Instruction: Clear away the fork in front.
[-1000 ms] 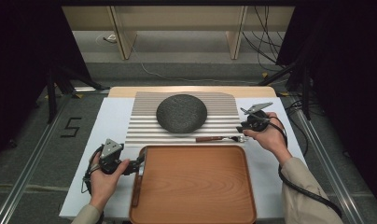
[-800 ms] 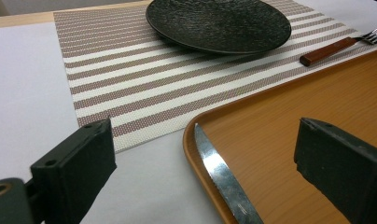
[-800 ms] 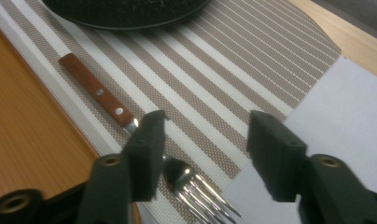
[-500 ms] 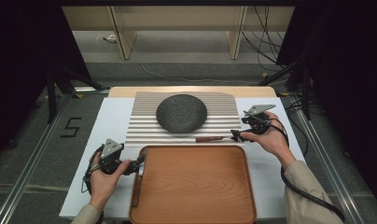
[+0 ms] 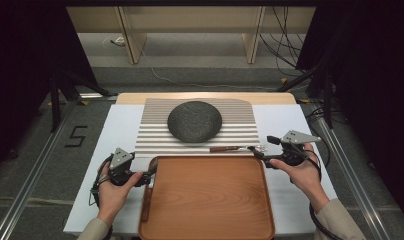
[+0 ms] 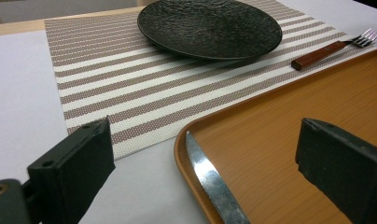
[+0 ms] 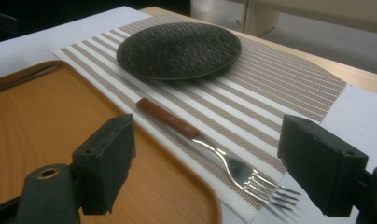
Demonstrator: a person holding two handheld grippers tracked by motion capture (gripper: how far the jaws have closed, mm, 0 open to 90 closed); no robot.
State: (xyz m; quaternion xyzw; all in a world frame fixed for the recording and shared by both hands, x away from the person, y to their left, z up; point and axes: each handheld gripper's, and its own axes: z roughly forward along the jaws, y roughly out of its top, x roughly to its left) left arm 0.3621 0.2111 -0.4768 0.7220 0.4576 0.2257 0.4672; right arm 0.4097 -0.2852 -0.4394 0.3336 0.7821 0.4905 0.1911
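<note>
A dark textured plate (image 5: 195,120) sits on a striped placemat (image 5: 155,137). A fork (image 5: 232,148) with a reddish-brown handle lies flat along the mat's near edge, tines to the right. In the right gripper view the fork (image 7: 210,142) rests on the mat just ahead of my right gripper (image 7: 207,140); its jaws have just been opening and stand wide apart, touching nothing. My right gripper (image 5: 262,153) is off the tray's far right corner. My left gripper (image 5: 149,175) is open at the wooden tray's (image 5: 215,210) left rim. A knife blade (image 6: 214,182) lies in the tray between and below its jaws.
The knife (image 5: 146,202) lies along the tray's left inner edge, handle toward the person. A white board (image 5: 110,135) covers the table under mat and tray. Cables trail from both grippers. Beyond the table are a dark floor, shelving legs and loose cables.
My right gripper has opened and drawn back from the fork, toward the person and to the right. The fork now lies free on the mat. The left hand has not moved.
</note>
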